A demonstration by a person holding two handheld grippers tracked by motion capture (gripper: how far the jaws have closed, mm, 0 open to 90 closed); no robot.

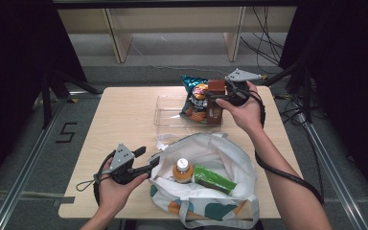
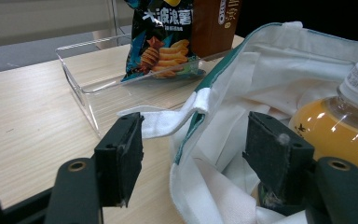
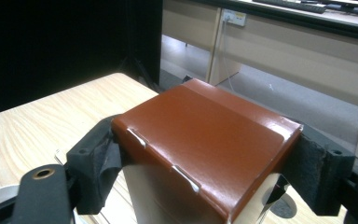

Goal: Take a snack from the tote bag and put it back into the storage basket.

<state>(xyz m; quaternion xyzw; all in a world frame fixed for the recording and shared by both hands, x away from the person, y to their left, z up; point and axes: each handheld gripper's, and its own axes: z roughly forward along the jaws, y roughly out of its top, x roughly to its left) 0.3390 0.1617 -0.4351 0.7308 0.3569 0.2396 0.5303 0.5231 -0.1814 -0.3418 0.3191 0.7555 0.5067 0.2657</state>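
1. The brown box (image 1: 215, 98), upright in the clear tray (image 1: 167, 111) beside the chip bag (image 1: 195, 99), is pinched at its top by the right claw (image 1: 220, 94).
2. The tote bag (image 1: 220, 158) rim is straddled by the spread left claw (image 1: 148, 160).
3. If lifted carelessly, the glossy box could slip, or the chip bag be toppled.

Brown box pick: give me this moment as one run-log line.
right gripper: shut on brown box, over clear tray | left gripper: open astride tote bag rim | bag holds: juice bottle, green packet
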